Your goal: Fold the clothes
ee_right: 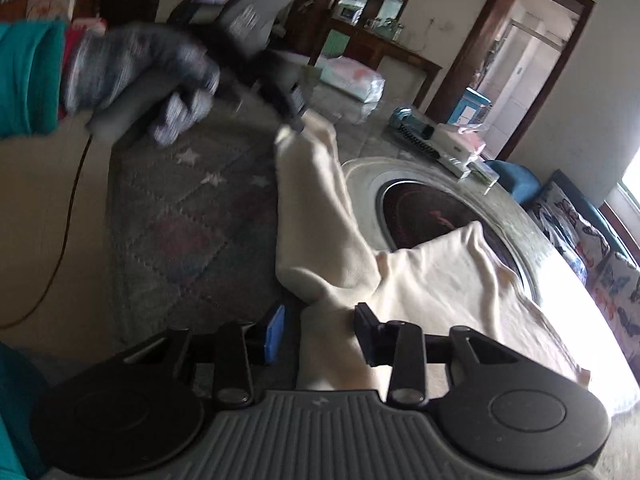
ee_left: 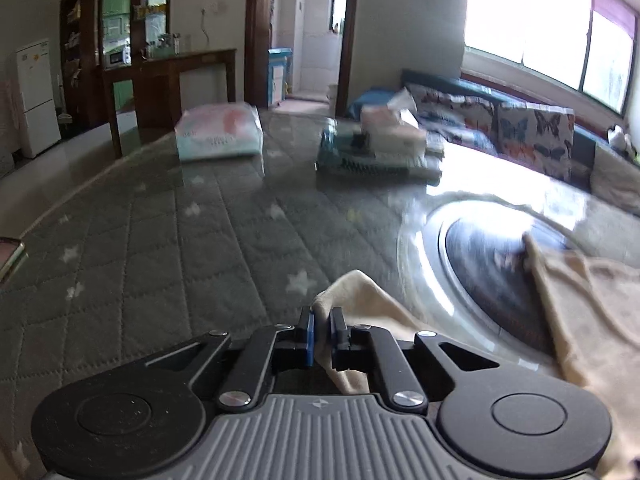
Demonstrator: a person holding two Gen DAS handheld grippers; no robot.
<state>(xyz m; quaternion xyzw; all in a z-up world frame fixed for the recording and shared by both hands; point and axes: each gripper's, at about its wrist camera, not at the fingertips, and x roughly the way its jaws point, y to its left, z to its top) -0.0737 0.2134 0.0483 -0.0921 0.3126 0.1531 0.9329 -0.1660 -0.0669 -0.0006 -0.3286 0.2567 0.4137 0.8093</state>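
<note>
A cream garment [ee_right: 432, 280] lies partly on the table, over the round black cooktop [ee_right: 432, 208]. My left gripper [ee_left: 323, 334] is shut on one end of the garment [ee_left: 360, 300] and holds it lifted above the grey quilted cover. In the right wrist view the left gripper [ee_right: 294, 114] shows at the far end of a raised cream strip, held by a gloved hand [ee_right: 136, 76]. My right gripper [ee_right: 320, 330] is open, its jaws wide apart on either side of the garment's near edge.
A white plastic pack [ee_left: 220, 132] and a stack of notebooks and boxes [ee_left: 384, 148] sit at the far side of the table. A butterfly-print sofa [ee_left: 532, 132] stands beyond the table on the right. A phone [ee_left: 10, 254] lies at the left edge.
</note>
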